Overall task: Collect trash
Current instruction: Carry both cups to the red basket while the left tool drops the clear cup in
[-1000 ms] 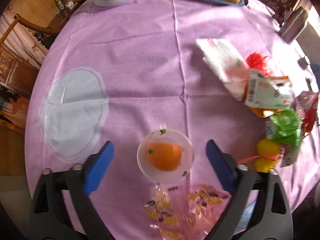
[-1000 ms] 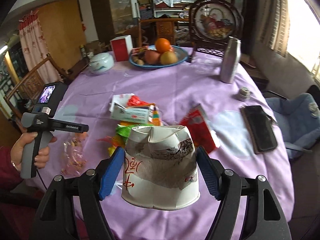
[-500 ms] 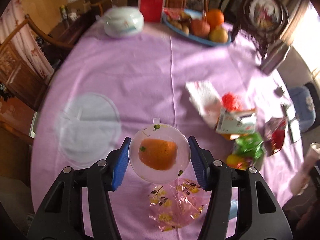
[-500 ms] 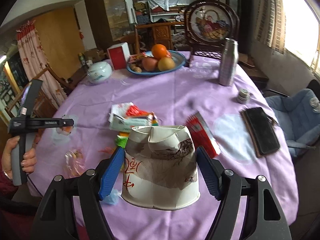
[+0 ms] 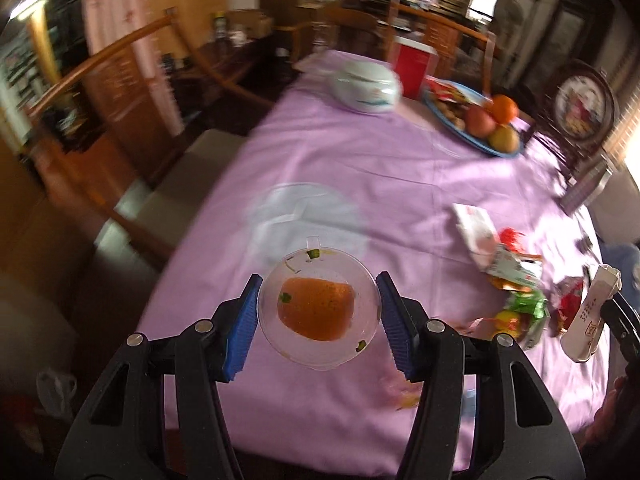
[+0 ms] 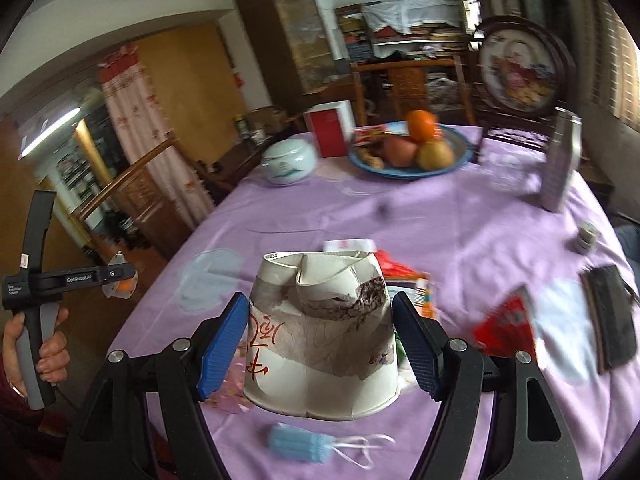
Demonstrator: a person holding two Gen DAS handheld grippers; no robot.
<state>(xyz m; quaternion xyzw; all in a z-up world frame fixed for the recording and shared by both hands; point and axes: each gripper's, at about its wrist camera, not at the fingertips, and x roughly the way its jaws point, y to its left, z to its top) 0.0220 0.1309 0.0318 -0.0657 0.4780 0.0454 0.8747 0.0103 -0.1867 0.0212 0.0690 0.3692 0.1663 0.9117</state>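
Both hands are full at the purple-clothed table (image 6: pixel 460 216), and the clearing looks only partly done. The left gripper (image 5: pixel 318 322) is clamped on a clear plastic sauce cup (image 5: pixel 318 312) with orange residue inside, held in the air above the table's near edge; seen from the right-hand camera, it hangs out past the table's left edge. The right gripper (image 6: pixel 320 350) is clenched on a crumpled paper cup (image 6: pixel 320 332), also lifted clear of the cloth over the near edge.

Plenty remains. A heap of wrappers (image 5: pixel 516 280) in white, red, green and yellow lies toward the right edge, and a red packet (image 6: pixel 506 326) sits close to a black wallet (image 6: pixel 610 320) there. A blue face mask (image 6: pixel 298 442) with loose white straps lies at the near edge below the paper cup, beside a scrap of pink printed plastic (image 5: pixel 404 394).

The fruit plate (image 6: pixel 460 160), white lidded jar (image 6: pixel 288 162), red box (image 6: pixel 330 130) and steel flask (image 6: pixel 560 164) at the far edge appear to be household items, not rubbish. No bin shows in either view, so where the two held cups are bound cannot be told.
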